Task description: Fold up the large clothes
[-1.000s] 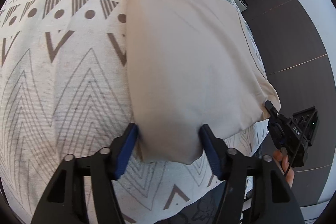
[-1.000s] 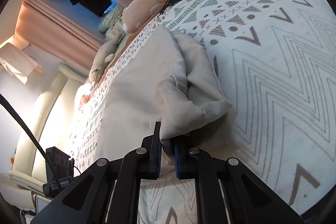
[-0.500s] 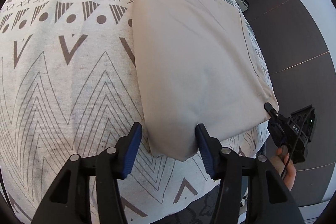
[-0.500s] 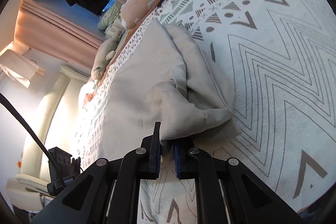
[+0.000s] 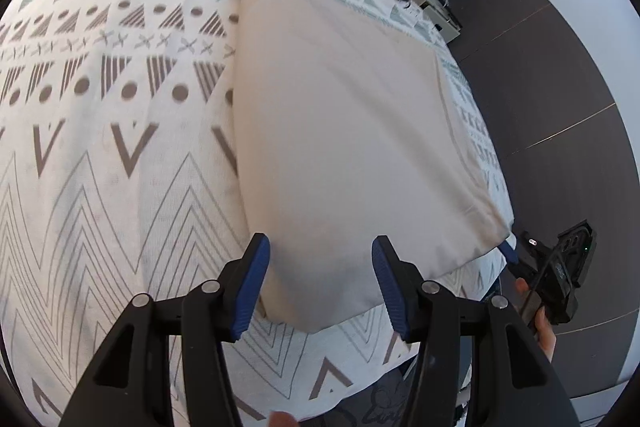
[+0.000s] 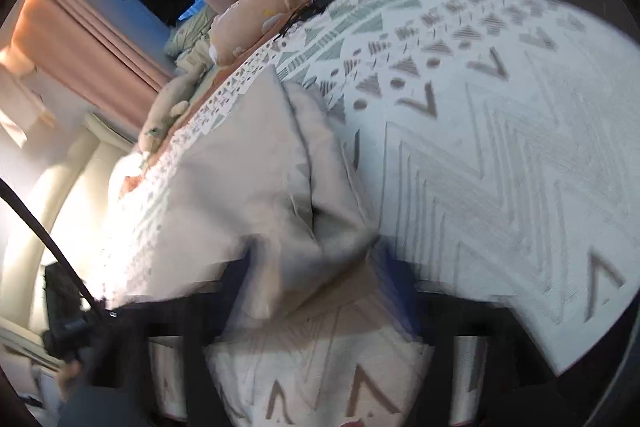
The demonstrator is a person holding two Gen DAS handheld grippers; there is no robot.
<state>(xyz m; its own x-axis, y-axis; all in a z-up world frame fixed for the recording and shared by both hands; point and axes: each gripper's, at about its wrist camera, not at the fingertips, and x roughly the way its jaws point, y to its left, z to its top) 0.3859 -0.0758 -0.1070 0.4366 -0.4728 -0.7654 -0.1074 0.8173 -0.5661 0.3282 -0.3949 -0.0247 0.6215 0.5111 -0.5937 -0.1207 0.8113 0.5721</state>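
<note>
Beige cloth point(image 5: 352, 147), folded to a flat rectangle, lies on the bed point(image 5: 100, 187) over a white cover printed with grey chevrons and triangles, its long side running away toward the pillow end.

Left gripper point(image 5: 320, 283): jaws about half spread, blue pads standing either side of the cloth's near corner. Pads show a gap to the fabric on both sides; nothing pinched. In the right wrist view the same cloth point(image 6: 248, 187) shows a rumpled, doubled-over edge nearest the camera.

Right gripper point(image 6: 316, 291): heavily motion-blurred. Jaws have just been opening and now stand wide apart, the bunched cloth edge lying loose between them, not pinched. From the left wrist view the right gripper point(image 5: 516, 255) sits at the cloth's far right corner, at the bed's edge, a hand point(image 5: 540, 323) on its handle.

Writing: none readable now; lettering on the right gripper body is too small to make out.

Against the frames before: right jaws were pressed together on the cloth edge, now released. Left jaws much the same spread. Left view takes in more of the bed and cloth.
</note>
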